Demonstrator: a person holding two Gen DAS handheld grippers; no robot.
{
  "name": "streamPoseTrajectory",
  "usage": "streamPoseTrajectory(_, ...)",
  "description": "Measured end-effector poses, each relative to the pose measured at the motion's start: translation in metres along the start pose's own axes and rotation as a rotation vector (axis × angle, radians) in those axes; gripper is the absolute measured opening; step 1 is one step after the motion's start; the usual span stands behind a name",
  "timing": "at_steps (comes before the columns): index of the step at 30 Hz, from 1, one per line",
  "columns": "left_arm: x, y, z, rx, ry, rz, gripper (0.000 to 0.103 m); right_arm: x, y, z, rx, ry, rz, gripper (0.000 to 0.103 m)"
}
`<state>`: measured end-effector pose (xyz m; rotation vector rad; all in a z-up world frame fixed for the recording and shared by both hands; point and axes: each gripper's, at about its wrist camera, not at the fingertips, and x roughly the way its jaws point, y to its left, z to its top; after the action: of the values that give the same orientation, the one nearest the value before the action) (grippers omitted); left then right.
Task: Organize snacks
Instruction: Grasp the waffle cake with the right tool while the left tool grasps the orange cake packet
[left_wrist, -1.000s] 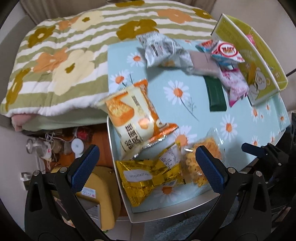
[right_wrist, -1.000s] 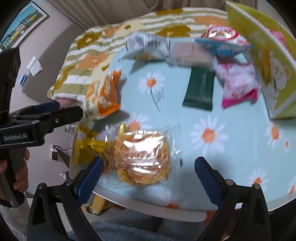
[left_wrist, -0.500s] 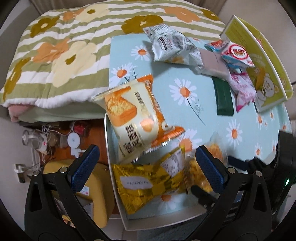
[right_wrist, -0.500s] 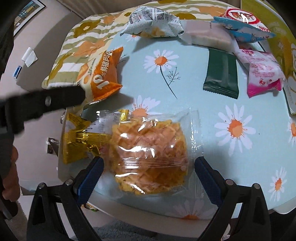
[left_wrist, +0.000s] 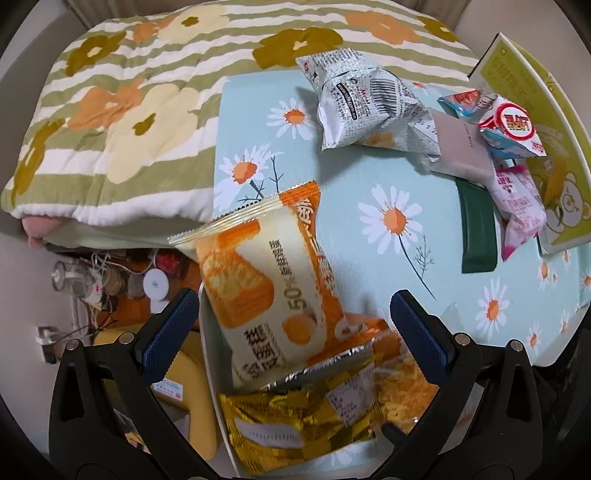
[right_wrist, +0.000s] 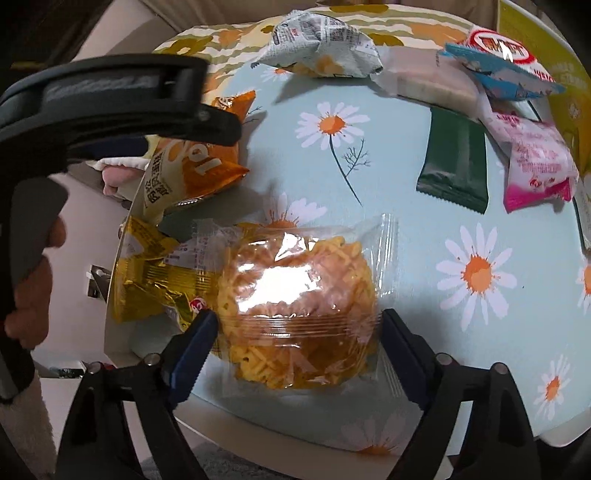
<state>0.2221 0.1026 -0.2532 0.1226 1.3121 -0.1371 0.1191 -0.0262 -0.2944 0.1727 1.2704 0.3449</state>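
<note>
A clear pack of orange noodle snack lies near the front edge of the daisy-print table. My right gripper is closing on it, and its blue pads touch the pack's two sides. Left of the pack lie a gold foil packet and an orange-and-cream bag. My left gripper hangs open over that orange-and-cream bag, which fills the gap between its fingers without touching them. Below the bag are the gold packet and the noodle pack. A person's hand holds the left gripper.
At the table's far side lie a silver-white bag, a beige pack, a red-and-blue pack, a pink pack and a dark green bar. A yellow-green bear box stands at the right. A flowered quilt borders the left.
The right gripper has dropped onto the noodle pack and its jaws have narrowed around it. The left gripper has sunk closer over the orange-and-cream bag, still open.
</note>
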Motion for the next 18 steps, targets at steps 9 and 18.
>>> streamPoseTrajectory(9, 0.014, -0.002, 0.01, 0.013, 0.018, 0.037, 0.099, -0.015, -0.028, 0.001, 0.067, -0.037, 0.037, 0.076)
streamPoseTrajectory(18, 0.024, -0.015, 0.012, 0.087, 0.035, 0.109, 0.071, -0.013, -0.03, 0.008, 0.093, -0.052, 0.038, 0.076)
